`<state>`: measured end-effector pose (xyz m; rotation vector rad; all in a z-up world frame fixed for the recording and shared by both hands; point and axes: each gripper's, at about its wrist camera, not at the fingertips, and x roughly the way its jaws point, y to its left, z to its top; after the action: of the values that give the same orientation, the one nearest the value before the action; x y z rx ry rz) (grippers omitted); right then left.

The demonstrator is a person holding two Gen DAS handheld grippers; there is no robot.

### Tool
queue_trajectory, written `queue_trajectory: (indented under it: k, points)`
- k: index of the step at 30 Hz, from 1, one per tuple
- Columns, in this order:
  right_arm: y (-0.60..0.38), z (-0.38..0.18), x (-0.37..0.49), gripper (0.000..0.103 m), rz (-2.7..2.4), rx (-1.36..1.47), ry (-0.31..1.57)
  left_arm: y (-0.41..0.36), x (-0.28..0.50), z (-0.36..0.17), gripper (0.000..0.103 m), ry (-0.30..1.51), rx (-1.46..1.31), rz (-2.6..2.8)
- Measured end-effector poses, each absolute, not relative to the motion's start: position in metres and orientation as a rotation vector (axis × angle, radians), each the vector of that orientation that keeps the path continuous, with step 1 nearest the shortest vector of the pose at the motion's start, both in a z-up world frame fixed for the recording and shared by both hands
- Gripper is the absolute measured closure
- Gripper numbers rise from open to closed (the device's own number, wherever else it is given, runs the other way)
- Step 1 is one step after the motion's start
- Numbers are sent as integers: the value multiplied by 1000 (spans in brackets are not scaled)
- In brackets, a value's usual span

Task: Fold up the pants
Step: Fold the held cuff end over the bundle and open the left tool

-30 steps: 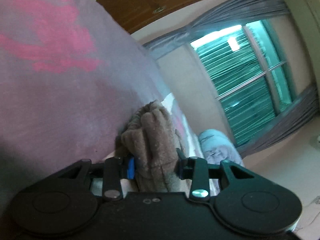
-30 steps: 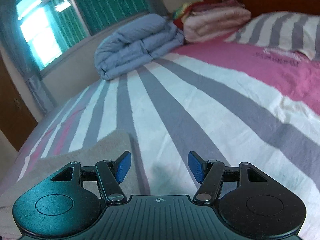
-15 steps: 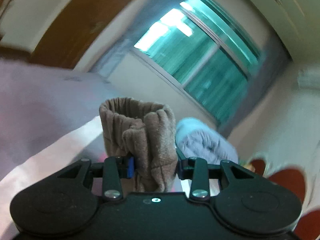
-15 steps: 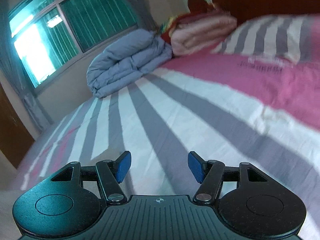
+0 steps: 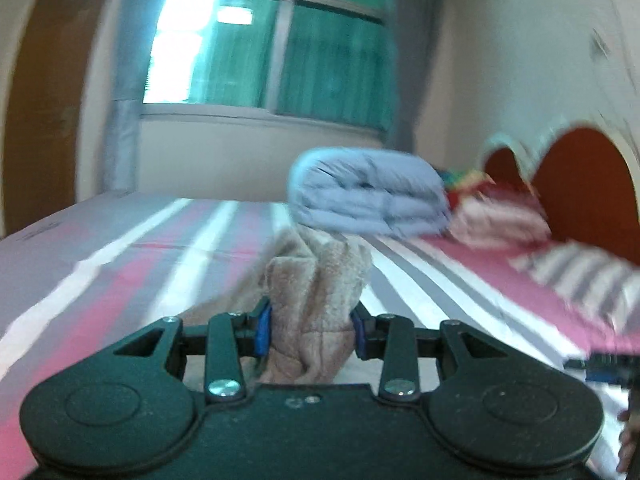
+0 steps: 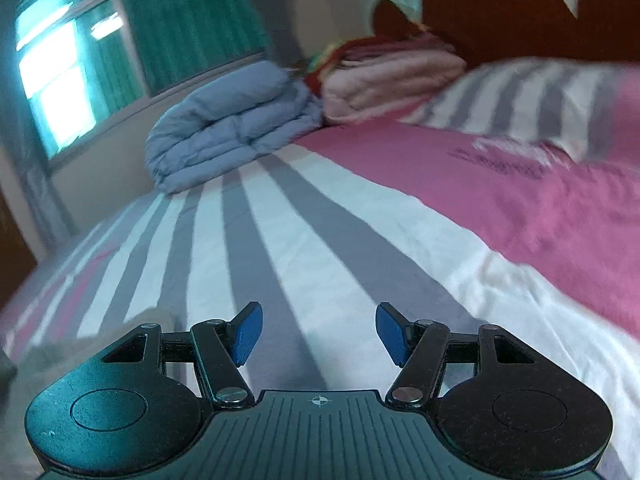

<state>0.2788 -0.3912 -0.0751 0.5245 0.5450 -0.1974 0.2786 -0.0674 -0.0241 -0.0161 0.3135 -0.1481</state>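
The left gripper point(image 5: 312, 334) pinches a bunched fold of tan fleece pants point(image 5: 316, 300) above a striped bed point(image 5: 120, 264). The right gripper point(image 6: 318, 334) hangs spread wide, holding nothing, over the bed's sheet.

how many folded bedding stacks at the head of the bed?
2. A blue-grey folded duvet lies by the window wall; a pink folded blanket sits beside it against the headboard. Something colourful peeks out behind them; more may be hidden.
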Motion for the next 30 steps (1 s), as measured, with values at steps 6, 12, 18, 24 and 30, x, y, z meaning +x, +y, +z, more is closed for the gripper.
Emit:
queue_trajectory:
  k: [6, 12, 18, 24, 30]
  points:
    - [-410, -79, 277, 40, -200, 617, 567, -149, 285, -73, 75, 439, 180, -221]
    - [-417, -81, 277, 40, -187, 659, 584, -187, 279, -109, 45, 511, 346, -249]
    - [-417, -82, 279, 40, -189, 678, 598, -175, 264, -96, 39, 468, 236, -318]
    - [-407, -74, 271, 40, -141, 678, 565, -88, 239, -59, 32, 330, 88, -208]
    - [-363, -64, 277, 40, 299, 823, 537, 40, 216, -61, 29, 386, -3, 57]
